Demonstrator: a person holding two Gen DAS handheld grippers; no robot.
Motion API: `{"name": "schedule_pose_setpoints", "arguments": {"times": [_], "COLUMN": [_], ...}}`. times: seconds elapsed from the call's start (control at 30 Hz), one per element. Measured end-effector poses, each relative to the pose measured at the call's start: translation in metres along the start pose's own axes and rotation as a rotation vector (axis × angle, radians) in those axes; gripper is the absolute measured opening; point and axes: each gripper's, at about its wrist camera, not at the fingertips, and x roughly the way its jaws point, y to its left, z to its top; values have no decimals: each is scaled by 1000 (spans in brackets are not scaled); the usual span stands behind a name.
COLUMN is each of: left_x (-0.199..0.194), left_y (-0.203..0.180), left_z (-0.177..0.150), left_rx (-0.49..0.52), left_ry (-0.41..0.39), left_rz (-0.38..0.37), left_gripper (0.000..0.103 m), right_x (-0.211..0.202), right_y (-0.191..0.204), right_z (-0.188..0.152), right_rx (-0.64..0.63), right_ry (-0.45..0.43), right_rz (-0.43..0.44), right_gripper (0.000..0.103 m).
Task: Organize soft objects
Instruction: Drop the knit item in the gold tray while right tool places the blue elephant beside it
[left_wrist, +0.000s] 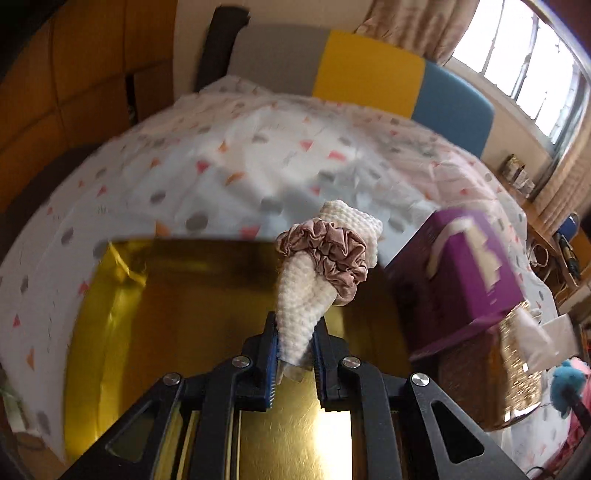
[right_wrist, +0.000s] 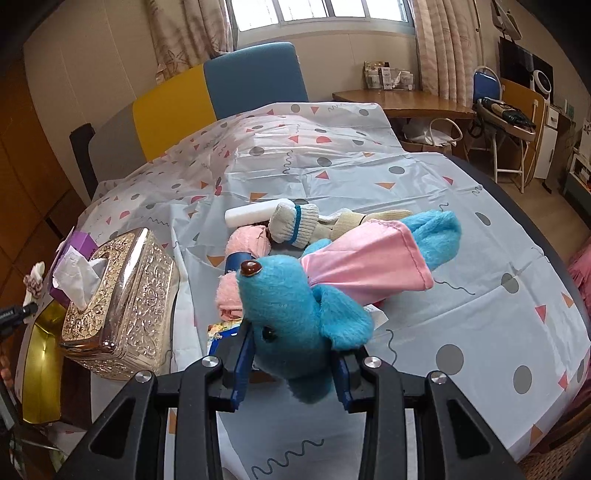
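The left gripper (left_wrist: 293, 354) is pinching a light, limp white waffle-knit cloth (left_wrist: 301, 310), banded by a pink satin scrunchie (left_wrist: 330, 254), over the gold tray (left_wrist: 184, 314), while the right gripper (right_wrist: 291, 373) is squeezing a compressible blue plush toy (right_wrist: 295, 310).

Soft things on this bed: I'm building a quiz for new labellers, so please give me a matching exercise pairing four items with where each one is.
Things:
1. white knit cloth
2. blue plush toy
3. striped-cuff sock
4. white tissue

Places:
A. lying loose on the bedsheet
B. sticking out of the ornate tissue box
C. clamped in the left gripper
D. clamped in the right gripper

Pairs: 1-C, 2-D, 3-A, 4-B
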Motion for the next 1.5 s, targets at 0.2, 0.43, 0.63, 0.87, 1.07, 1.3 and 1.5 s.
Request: {"name": "schedule_pose_setpoints", "arguments": {"times": [0.2, 0.43, 0.63, 0.87, 1.07, 1.3, 1.5], "left_x": [29, 5, -21, -43, -58, -70, -79], "left_y": [-2, -6, -8, -5, 9, 31, 48], "left_z": [-20, -33, -51, -70, -73, -72, -73], "left_rx": [-15, 24, 65, 85, 55, 19, -23], "left_ry": [69, 10, -33, -58, -89, -126, -151], "left_rz": [12, 5, 11, 29, 60, 112, 145], "left_gripper": [31, 57, 66, 72, 74, 78, 86], "right_x": [4, 4, 3, 15, 23, 18, 7], "right_y": [2, 9, 37, 94, 175, 280, 332], "right_z": [0, 7, 39, 96, 131, 106, 25], "right_rx": [-11, -23, -62, -78, -174, -438, -702], "right_ry": [11, 17, -7, -31, -37, 23, 138], "right_rz": [-19, -24, 25, 134, 233, 430, 538], "right_gripper": [36, 36, 36, 36, 36, 37, 37]}}
